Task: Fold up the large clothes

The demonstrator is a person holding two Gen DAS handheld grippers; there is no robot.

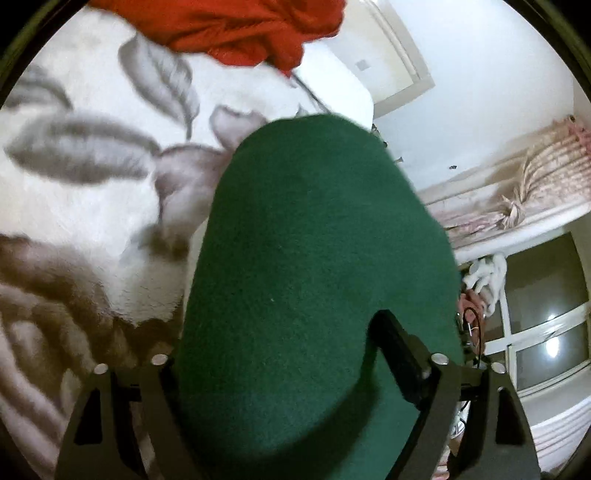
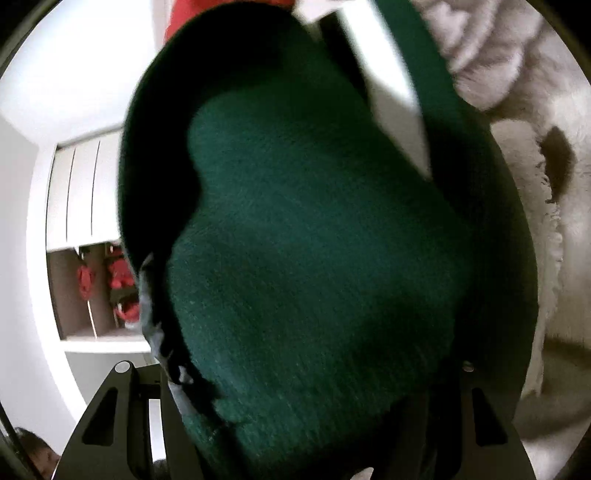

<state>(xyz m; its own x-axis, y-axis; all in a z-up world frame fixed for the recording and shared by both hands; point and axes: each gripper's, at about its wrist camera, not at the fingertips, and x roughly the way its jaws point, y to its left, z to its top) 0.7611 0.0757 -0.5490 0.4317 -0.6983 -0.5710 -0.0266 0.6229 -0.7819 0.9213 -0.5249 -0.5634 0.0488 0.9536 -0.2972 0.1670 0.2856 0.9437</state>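
A dark green knit garment fills the middle of the left wrist view. It bulges up between the black fingers of my left gripper, which is shut on it. The same green garment fills most of the right wrist view. My right gripper is shut on it, and the cloth drapes over and hides its fingertips. The garment hangs lifted above a white bedspread with grey leaf print.
A red garment lies on the bedspread at the far end. A window and a gathered curtain are on the right. A white wardrobe with a shelf of red items stands at the left of the right wrist view.
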